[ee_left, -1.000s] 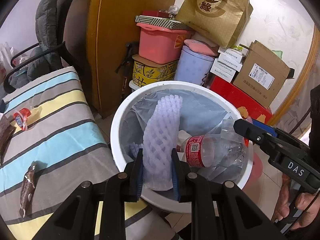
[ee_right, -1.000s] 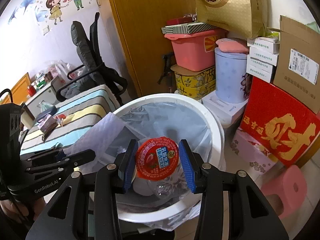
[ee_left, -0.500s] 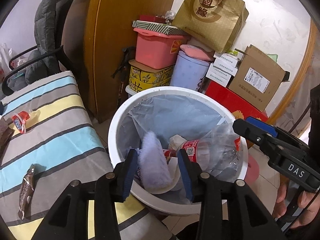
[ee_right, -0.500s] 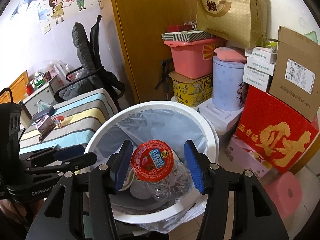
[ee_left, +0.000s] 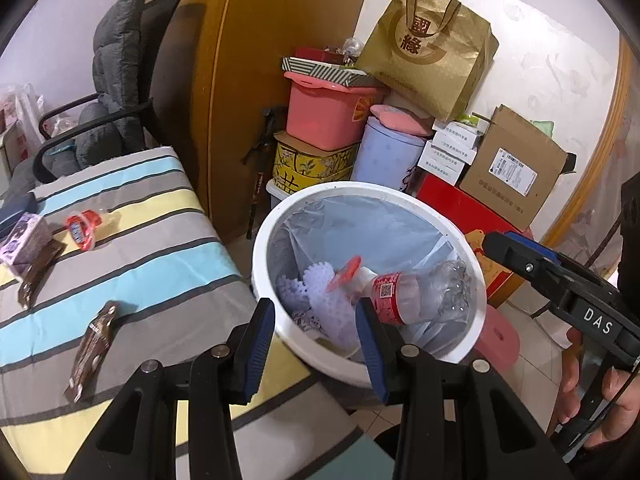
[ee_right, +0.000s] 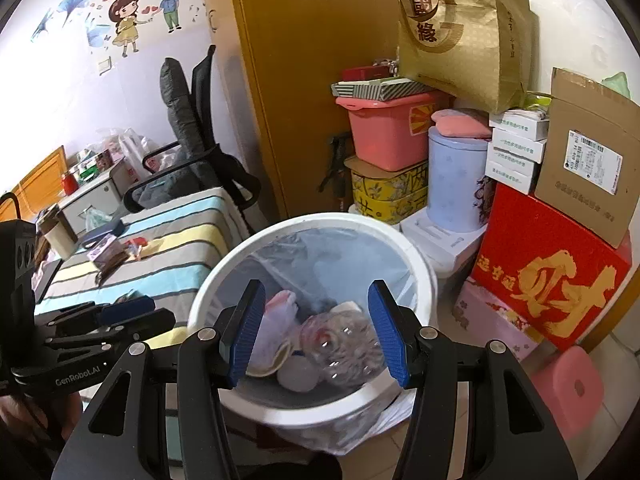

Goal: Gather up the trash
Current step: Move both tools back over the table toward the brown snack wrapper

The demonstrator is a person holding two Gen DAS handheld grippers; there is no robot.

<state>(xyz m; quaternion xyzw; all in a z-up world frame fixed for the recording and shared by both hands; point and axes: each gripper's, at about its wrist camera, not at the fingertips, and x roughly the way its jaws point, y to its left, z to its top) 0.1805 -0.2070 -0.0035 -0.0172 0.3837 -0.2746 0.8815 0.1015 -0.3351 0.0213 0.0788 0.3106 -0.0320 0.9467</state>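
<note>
A white bin (ee_left: 260,248) lined with a clear bag stands beside the striped table (ee_left: 160,264). In it lie a white foam fruit net (ee_left: 320,292), a clear bottle with a red label (ee_left: 416,292) and a tipped cup with a red lid (ee_left: 344,274). My left gripper (ee_left: 314,320) hangs open over the bin's near rim, nothing between its blue pads. My right gripper (ee_right: 316,308) is open above the bin (ee_right: 424,264), over crumpled clear plastic (ee_right: 344,340). On the table lie two brown wrappers (ee_left: 92,344) (ee_left: 36,276) and a red-lidded cup (ee_left: 80,226).
Behind the bin stand stacked boxes: a pink tub (ee_left: 324,116), a lilac canister (ee_left: 388,160), a red box (ee_right: 548,264) and a cardboard box (ee_left: 516,172). A pink stool (ee_right: 568,388) sits right of the bin. An office chair (ee_left: 116,92) and a wooden wardrobe (ee_left: 280,40) stand behind the table.
The left gripper opened and the foam net dropped into the bin. The right gripper opened and the red-lidded cup fell in. Both grippers drew back a little from the bin.
</note>
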